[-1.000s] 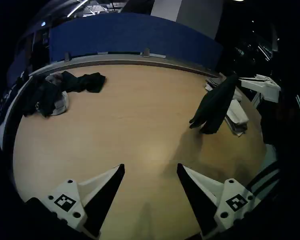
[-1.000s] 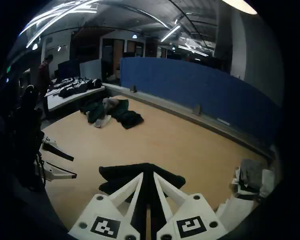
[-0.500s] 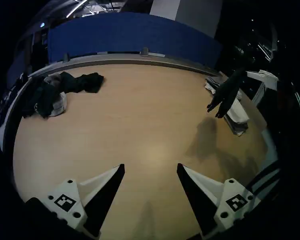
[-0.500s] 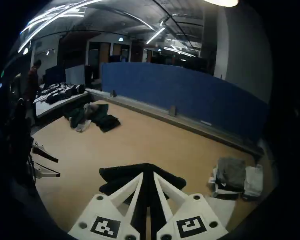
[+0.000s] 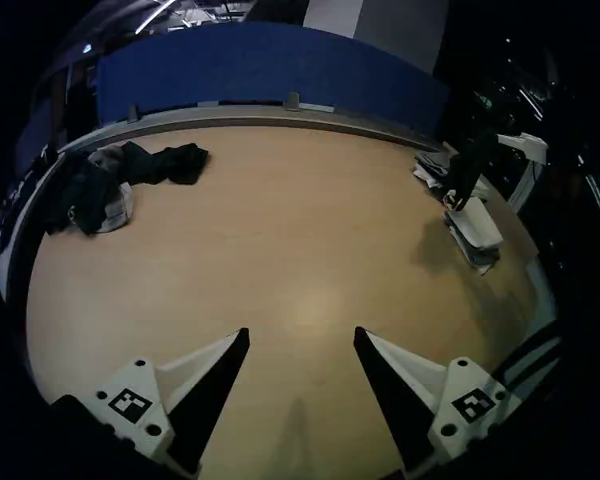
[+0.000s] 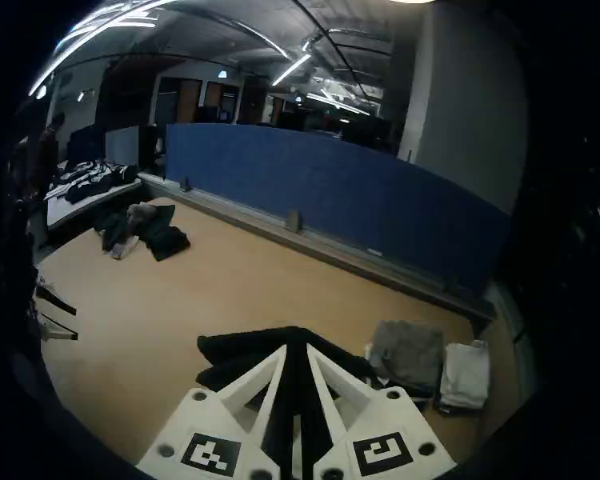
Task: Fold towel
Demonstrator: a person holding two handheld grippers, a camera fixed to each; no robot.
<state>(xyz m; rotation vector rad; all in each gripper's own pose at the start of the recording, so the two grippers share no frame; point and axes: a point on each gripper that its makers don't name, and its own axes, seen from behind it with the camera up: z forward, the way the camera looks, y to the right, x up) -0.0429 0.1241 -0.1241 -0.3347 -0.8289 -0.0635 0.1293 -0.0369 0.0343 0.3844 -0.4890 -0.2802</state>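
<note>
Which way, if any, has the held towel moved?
Yes: in the left gripper view the towel swung right, from bare table to over the folded stack.

So the towel (image 6: 234, 354) is a dark, almost black one, all bunched up and pinched between the closed fingers of the right gripper (image 6: 298, 349), with floppy folds poking out either side of the tips. From the left gripper view it hangs (image 5: 466, 160) as a narrow limp bundle above the tabletop's (image 5: 300, 232) far right edge, right over the stack of folded cloths (image 5: 478, 230).
</note>
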